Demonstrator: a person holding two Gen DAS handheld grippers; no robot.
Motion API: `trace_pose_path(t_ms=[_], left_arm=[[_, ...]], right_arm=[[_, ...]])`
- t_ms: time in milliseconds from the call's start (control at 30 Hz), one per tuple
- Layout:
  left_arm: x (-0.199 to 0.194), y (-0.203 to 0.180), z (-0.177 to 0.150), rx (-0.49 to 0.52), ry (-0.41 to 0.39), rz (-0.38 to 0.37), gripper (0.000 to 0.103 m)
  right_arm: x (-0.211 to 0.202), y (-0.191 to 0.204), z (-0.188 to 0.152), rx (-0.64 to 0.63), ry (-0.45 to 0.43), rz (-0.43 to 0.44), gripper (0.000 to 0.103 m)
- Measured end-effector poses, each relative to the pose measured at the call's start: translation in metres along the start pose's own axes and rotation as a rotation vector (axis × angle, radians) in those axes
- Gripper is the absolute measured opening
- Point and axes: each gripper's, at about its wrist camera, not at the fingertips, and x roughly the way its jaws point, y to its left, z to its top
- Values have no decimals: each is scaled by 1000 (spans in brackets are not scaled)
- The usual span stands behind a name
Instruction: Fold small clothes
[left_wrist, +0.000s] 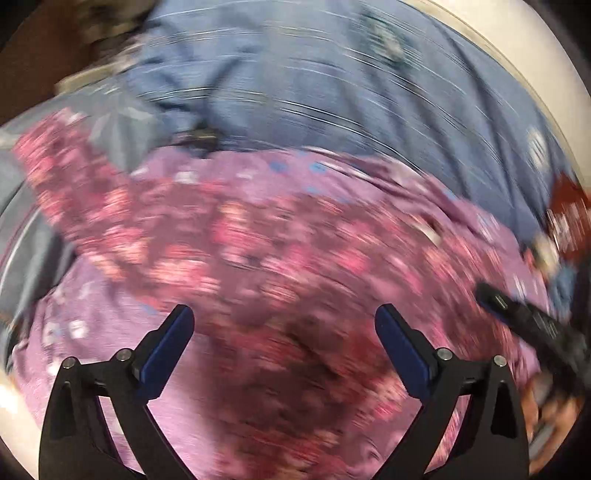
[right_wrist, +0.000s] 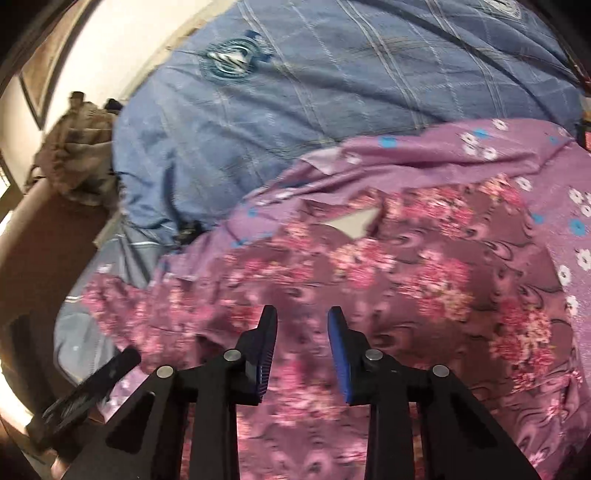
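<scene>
1. Floral garment (right_wrist: 406, 280) lies spread on a lilac flowered sheet (right_wrist: 424, 155), over a blue checked quilt (right_wrist: 295, 92) on the bed. Neckline faces away from both grippers.
2. Left gripper (left_wrist: 284, 325): fingers spread wide, empty, above the cloth. Left view is smeared by motion.
3. Right gripper (right_wrist: 303, 325): fingers parted, narrower gap, nothing held.
4. Risk: garment and sheet share similar pink-purple tones; a pinch may catch both layers and drag the sheet.
5. Risk: fast approach could overshoot the hem, bunching the fabric.
6. Risk: uneven grips would skew the fold.
</scene>
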Motion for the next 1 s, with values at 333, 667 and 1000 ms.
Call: trace_pose_path(t_ms=[333, 667, 1000], left_arm=[[32, -73, -30, 435, -46, 293, 99], [36, -54, -11, 370, -48, 194, 18], [15, -22, 8, 330, -165, 177, 12]], right_arm=[[26, -17, -7, 18, 85, -22, 28], [40, -24, -11, 21, 148, -15, 24], [40, -23, -11, 13, 150, -17, 24]])
